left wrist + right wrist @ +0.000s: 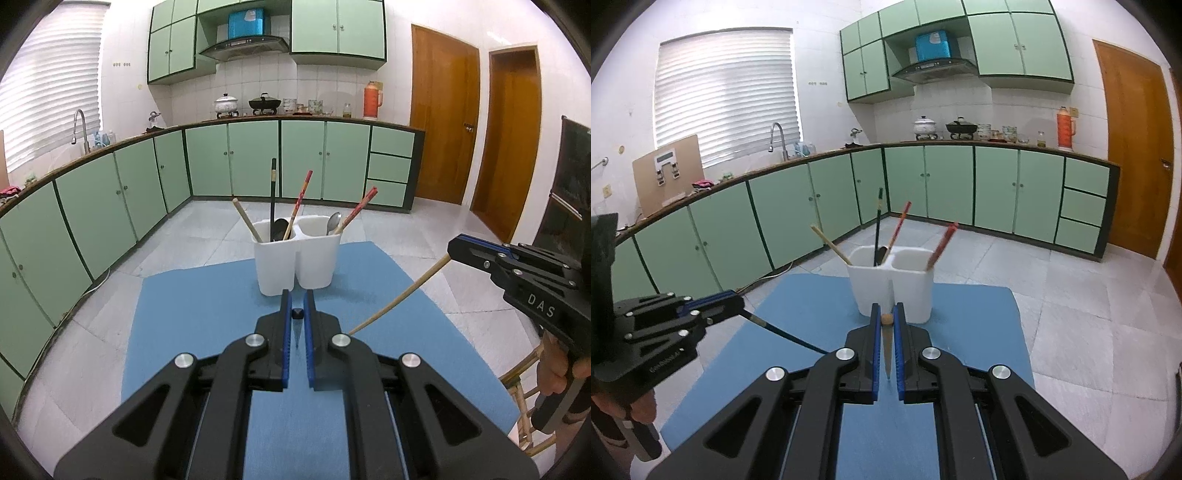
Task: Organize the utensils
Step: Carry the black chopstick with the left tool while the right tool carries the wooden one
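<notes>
Though both clamped: left gripper (297,314) (black chopstick (786,334)), right gripper (886,319) (wooden chopstick (399,299)).

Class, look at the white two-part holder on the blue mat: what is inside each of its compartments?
In the holder, the left compartment holds a wooden chopstick, a black chopstick, a red chopstick and a dark spoon; the right holds a metal spoon and another red chopstick. Their lower ends are hidden.

A: What is your right gripper (887,314) holding?
B: You are gripping a wooden chopstick (886,319) end-on. Your left gripper (737,303) is holding a dark chopstick (783,333) above the blue mat (979,321).
</notes>
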{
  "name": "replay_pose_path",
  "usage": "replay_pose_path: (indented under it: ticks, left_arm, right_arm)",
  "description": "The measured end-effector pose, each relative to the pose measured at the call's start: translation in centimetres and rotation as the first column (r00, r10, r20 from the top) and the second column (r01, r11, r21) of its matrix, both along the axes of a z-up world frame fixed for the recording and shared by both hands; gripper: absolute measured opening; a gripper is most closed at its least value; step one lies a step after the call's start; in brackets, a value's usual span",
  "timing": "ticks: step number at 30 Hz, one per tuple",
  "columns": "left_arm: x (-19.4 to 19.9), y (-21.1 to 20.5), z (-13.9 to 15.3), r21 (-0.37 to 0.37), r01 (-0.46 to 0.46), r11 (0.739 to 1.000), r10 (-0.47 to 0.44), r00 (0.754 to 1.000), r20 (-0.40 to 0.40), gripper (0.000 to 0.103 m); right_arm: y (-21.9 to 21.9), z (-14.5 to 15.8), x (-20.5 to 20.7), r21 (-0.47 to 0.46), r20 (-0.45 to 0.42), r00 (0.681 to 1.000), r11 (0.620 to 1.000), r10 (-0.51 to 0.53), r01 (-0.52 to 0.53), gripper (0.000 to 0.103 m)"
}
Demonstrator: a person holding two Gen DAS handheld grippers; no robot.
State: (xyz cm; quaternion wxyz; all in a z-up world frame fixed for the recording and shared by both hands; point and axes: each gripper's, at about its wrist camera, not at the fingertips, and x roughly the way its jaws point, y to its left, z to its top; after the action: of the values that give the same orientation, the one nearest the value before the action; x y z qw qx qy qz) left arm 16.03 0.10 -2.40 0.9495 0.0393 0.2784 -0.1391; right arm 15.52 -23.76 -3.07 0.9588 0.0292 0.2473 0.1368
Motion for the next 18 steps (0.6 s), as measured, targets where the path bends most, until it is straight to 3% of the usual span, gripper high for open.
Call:
replay_pose_path:
  ticks: [18]
  left_arm:
    - [2.2,0.7,4.3,-0.066,-0.001,0.998,0.007,0.996,0.086,0.005]
  right_arm:
    - [-0.2,4.3,1.3,-0.010,0.078,0.997,1.000,0.027,-0.026,0.007]
